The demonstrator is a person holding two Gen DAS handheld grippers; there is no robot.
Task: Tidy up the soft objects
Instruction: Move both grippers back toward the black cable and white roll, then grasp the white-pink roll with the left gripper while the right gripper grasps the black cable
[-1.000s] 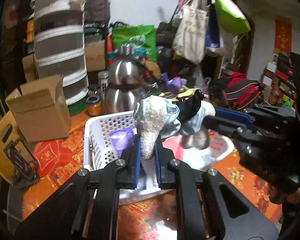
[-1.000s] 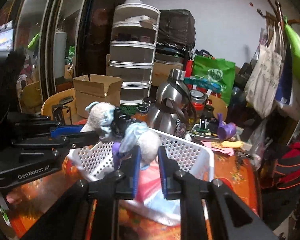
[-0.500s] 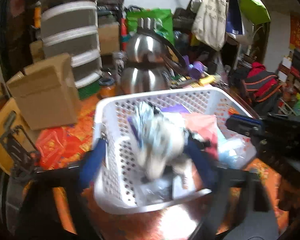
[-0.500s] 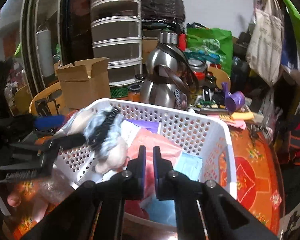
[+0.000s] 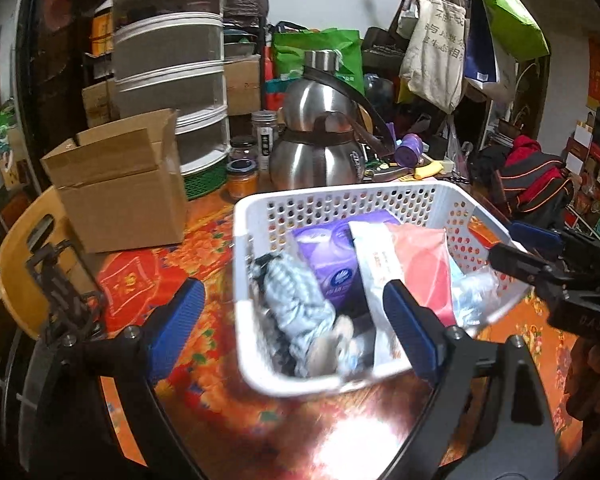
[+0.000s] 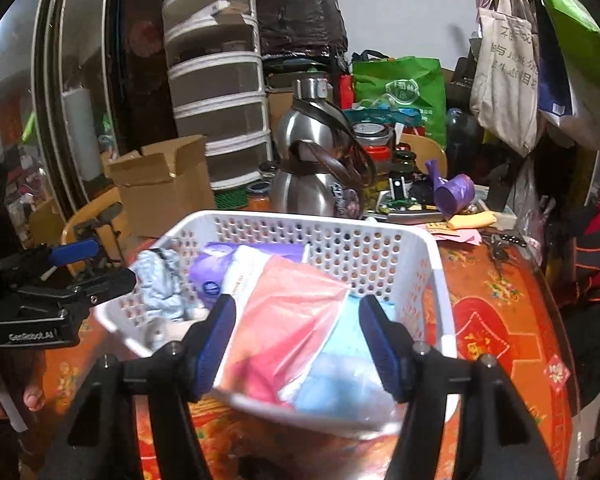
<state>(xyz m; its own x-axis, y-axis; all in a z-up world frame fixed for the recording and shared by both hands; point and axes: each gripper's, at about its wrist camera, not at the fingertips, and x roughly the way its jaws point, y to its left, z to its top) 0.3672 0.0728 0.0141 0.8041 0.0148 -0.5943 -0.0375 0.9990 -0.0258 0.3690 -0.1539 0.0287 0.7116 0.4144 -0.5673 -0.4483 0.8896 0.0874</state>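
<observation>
Left wrist view: the left gripper (image 5: pixel 292 320) is seen with jaws spread wide, nothing gripped; the soft toy (image 5: pixel 300 312) lies inside the white basket (image 5: pixel 452 196), at its left end beside a purple tissue pack (image 5: pixel 332 264).

Right wrist view: the right gripper (image 6: pixel 298 336) is seen with jaws opening, empty, above the basket's pink bag (image 6: pixel 284 320).
</observation>
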